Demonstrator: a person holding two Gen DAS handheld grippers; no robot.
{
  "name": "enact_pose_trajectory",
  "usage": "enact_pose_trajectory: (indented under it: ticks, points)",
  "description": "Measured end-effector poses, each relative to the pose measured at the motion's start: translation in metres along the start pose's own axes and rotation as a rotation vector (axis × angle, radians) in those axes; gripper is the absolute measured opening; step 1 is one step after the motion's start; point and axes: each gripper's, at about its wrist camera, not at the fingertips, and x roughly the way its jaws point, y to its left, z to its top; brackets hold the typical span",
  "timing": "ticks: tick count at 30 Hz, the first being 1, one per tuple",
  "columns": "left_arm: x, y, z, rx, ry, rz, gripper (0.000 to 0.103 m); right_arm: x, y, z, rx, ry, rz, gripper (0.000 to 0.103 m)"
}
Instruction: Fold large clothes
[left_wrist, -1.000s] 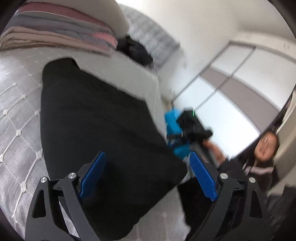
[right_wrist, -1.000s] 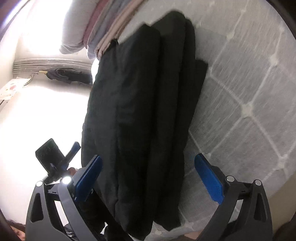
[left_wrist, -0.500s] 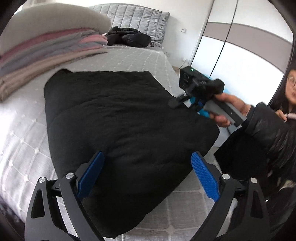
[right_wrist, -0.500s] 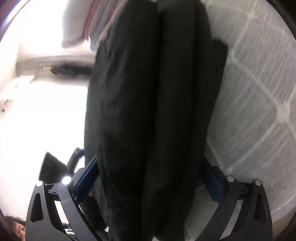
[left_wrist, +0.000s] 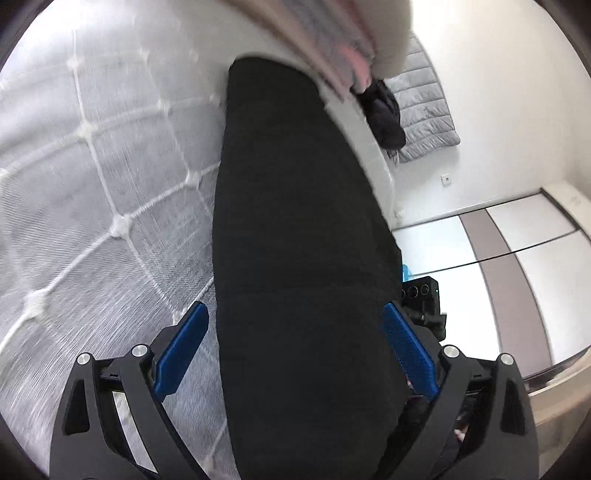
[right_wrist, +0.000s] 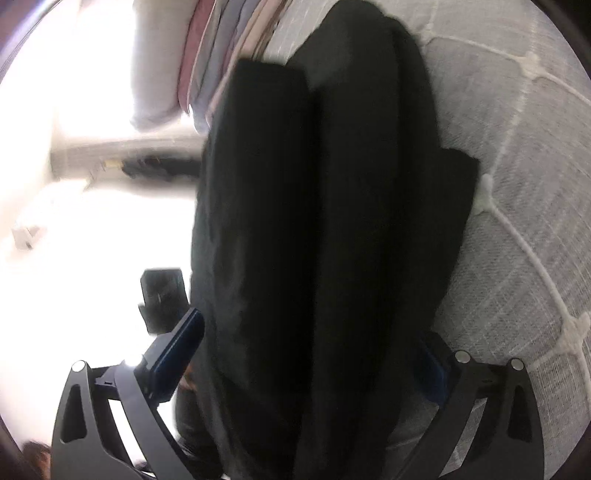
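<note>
A folded black garment (left_wrist: 295, 229) lies on the grey quilted bed (left_wrist: 92, 192). In the left wrist view its near end fills the gap between the wide-apart blue pads of my left gripper (left_wrist: 295, 332). In the right wrist view the same garment (right_wrist: 332, 221) shows as several thick layers and runs between the spread fingers of my right gripper (right_wrist: 310, 347); the right pad is partly hidden behind the cloth. Whether any pad presses the cloth cannot be told. Both views are motion blurred.
A stack of folded pink, grey and beige clothes (left_wrist: 332, 48) lies just beyond the garment's far end, also in the right wrist view (right_wrist: 214, 66). A dark heap (left_wrist: 384, 114) sits by the grey headboard. A wardrobe (left_wrist: 517, 277) stands right.
Both grippers have moved in over the near end of the black garment, which now sits between their open fingers. The left view has rolled and dropped low along the garment.
</note>
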Motion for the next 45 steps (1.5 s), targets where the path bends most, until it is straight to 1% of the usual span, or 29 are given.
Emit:
enact_pose_trajectory:
  ticks: [3, 4, 7, 9, 10, 11, 12, 13, 16, 18, 19, 22, 24, 26, 27, 29, 30, 31, 32, 33, 34, 35, 36, 38, 39, 41, 42, 43, 45]
  points:
    - [0.025, 0.001, -0.001, -0.002, 0.091, -0.021, 0.092, 0.018, 0.013, 0.0, -0.074, 0.051, -0.075, 0.098]
    - [0.032, -0.002, -0.003, 0.016, 0.105, -0.01, 0.096, 0.021, 0.014, 0.001, -0.074, 0.057, -0.088, 0.098]
    - [0.044, -0.006, -0.003, 0.022, 0.122, -0.013, 0.096, 0.023, 0.01, 0.012, -0.02, 0.037, -0.028, 0.098]
    - [0.041, -0.01, -0.005, 0.04, 0.083, 0.009, 0.094, 0.028, 0.013, 0.016, -0.022, 0.022, 0.003, 0.098]
    - [0.039, -0.016, -0.007, 0.069, 0.057, 0.037, 0.087, 0.031, 0.017, 0.016, -0.043, 0.02, -0.01, 0.098]
    - [0.035, -0.027, -0.012, 0.114, 0.026, 0.081, 0.082, 0.035, 0.026, 0.015, -0.095, 0.016, -0.043, 0.098]
    - [0.031, -0.035, -0.016, 0.145, 0.0, 0.106, 0.075, 0.037, 0.031, 0.012, -0.125, 0.01, -0.052, 0.098]
    - [0.025, -0.046, -0.022, 0.187, -0.032, 0.139, 0.069, 0.037, 0.037, 0.011, -0.156, -0.006, -0.048, 0.097]
    - [0.004, -0.064, -0.027, 0.253, -0.093, 0.199, 0.064, 0.037, 0.057, 0.013, -0.23, -0.062, 0.025, 0.096]
    - [-0.02, -0.071, -0.019, 0.281, -0.131, 0.243, 0.063, 0.043, 0.074, 0.016, -0.276, -0.087, 0.072, 0.096]
    - [-0.03, -0.073, -0.015, 0.292, -0.147, 0.263, 0.063, 0.051, 0.085, 0.019, -0.3, -0.09, 0.089, 0.096]
    - [-0.082, -0.076, 0.0, 0.33, -0.215, 0.336, 0.063, 0.085, 0.121, 0.035, -0.354, -0.078, 0.15, 0.096]
    - [-0.115, -0.07, 0.01, 0.323, -0.256, 0.358, 0.064, 0.107, 0.133, 0.054, -0.349, -0.069, 0.212, 0.096]
    - [-0.14, -0.048, 0.024, 0.303, -0.265, 0.396, 0.067, 0.143, 0.138, 0.078, -0.297, -0.052, 0.227, 0.096]
    - [-0.147, -0.035, 0.028, 0.293, -0.256, 0.416, 0.07, 0.157, 0.136, 0.086, -0.275, -0.045, 0.214, 0.096]
    - [-0.141, 0.008, 0.044, 0.206, -0.211, 0.457, 0.077, 0.2, 0.115, 0.104, -0.173, -0.025, 0.104, 0.096]
    - [-0.136, 0.034, 0.047, 0.133, -0.195, 0.475, 0.086, 0.211, 0.105, 0.109, -0.13, -0.026, 0.063, 0.093]
    - [-0.136, 0.067, 0.049, 0.03, -0.196, 0.485, 0.097, 0.21, 0.102, 0.111, -0.124, -0.061, 0.07, 0.092]
    - [-0.14, 0.08, 0.047, 0.0, -0.199, 0.426, 0.097, 0.207, 0.102, 0.112, -0.102, -0.068, 0.089, 0.092]
    - [-0.147, 0.087, 0.047, -0.013, -0.199, 0.369, 0.097, 0.204, 0.101, 0.113, -0.078, -0.071, 0.07, 0.092]
    - [-0.157, 0.086, 0.047, -0.007, -0.208, 0.367, 0.096, 0.199, 0.102, 0.114, -0.072, -0.086, 0.023, 0.092]
    - [-0.163, 0.082, 0.046, 0.008, -0.231, 0.395, 0.096, 0.188, 0.108, 0.114, -0.099, -0.126, -0.066, 0.092]
    - [-0.173, 0.076, 0.043, 0.035, -0.274, 0.44, 0.096, 0.18, 0.112, 0.115, -0.119, -0.163, -0.117, 0.092]
    - [-0.189, 0.058, 0.035, 0.09, -0.378, 0.535, 0.096, 0.161, 0.141, 0.106, -0.209, -0.321, -0.248, 0.092]
    - [-0.196, 0.046, 0.03, 0.111, -0.446, 0.593, 0.096, 0.149, 0.165, 0.099, -0.312, -0.415, -0.262, 0.092]
    - [-0.197, 0.02, 0.024, 0.165, -0.522, 0.656, 0.096, 0.147, 0.203, 0.09, -0.447, -0.475, -0.248, 0.093]
    - [-0.182, -0.005, 0.03, 0.207, -0.524, 0.679, 0.096, 0.153, 0.224, 0.089, -0.516, -0.478, -0.245, 0.095]
    - [-0.175, -0.015, 0.029, 0.264, -0.519, 0.726, 0.096, 0.167, 0.242, 0.092, -0.57, -0.452, -0.24, 0.096]
    - [-0.159, -0.028, 0.033, 0.335, -0.494, 0.814, 0.096, 0.193, 0.252, 0.104, -0.586, -0.391, -0.218, 0.096]
